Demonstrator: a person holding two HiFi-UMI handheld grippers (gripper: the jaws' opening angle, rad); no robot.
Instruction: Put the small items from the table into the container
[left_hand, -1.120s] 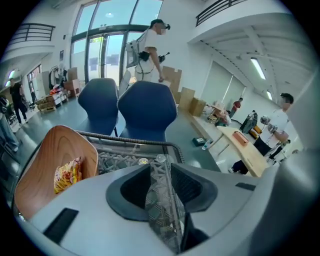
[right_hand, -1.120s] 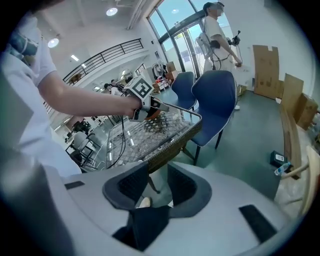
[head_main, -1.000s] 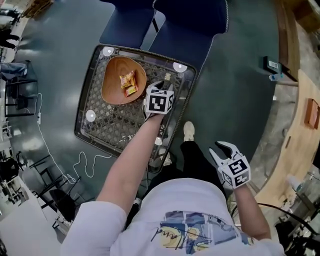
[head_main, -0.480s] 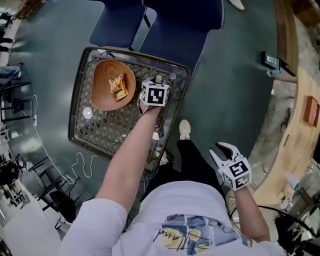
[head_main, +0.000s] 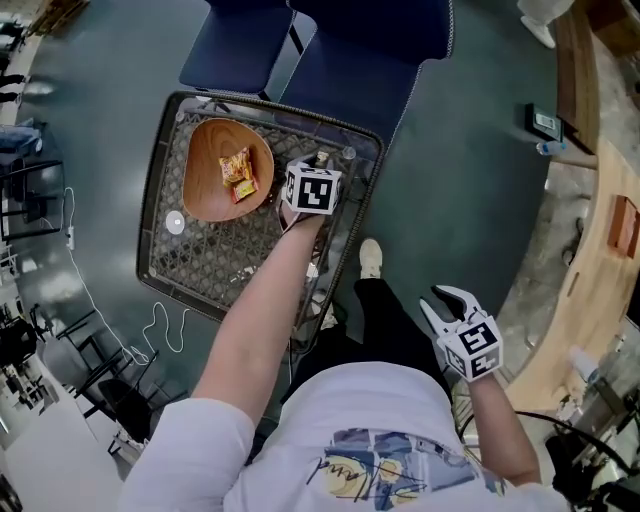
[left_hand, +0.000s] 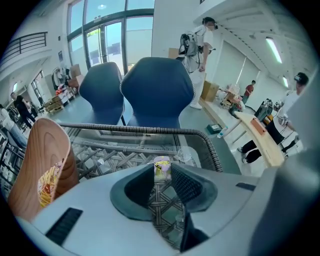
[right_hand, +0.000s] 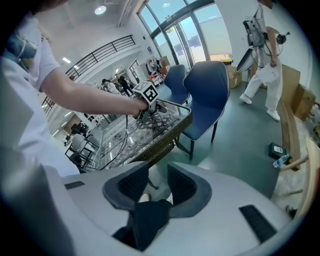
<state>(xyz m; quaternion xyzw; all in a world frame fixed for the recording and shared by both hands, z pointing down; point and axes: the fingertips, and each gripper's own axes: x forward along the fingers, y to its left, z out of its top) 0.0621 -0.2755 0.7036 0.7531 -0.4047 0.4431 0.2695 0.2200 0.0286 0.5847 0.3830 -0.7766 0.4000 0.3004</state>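
The left gripper's (left_hand: 162, 176) narrow jaws are closing either side of a small wrapped candy (left_hand: 161, 166) on the glass-topped wicker table (head_main: 215, 260), near the wooden bowl (head_main: 205, 195). The right gripper (right_hand: 157, 182) hangs slightly parted, empty.

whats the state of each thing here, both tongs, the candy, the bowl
left tongs: closing, candy between the tips
right tongs: open, empty, held away from the table
candy: on the table, not yet in the bowl
wooden bowl: upright on the table, holds snack packets
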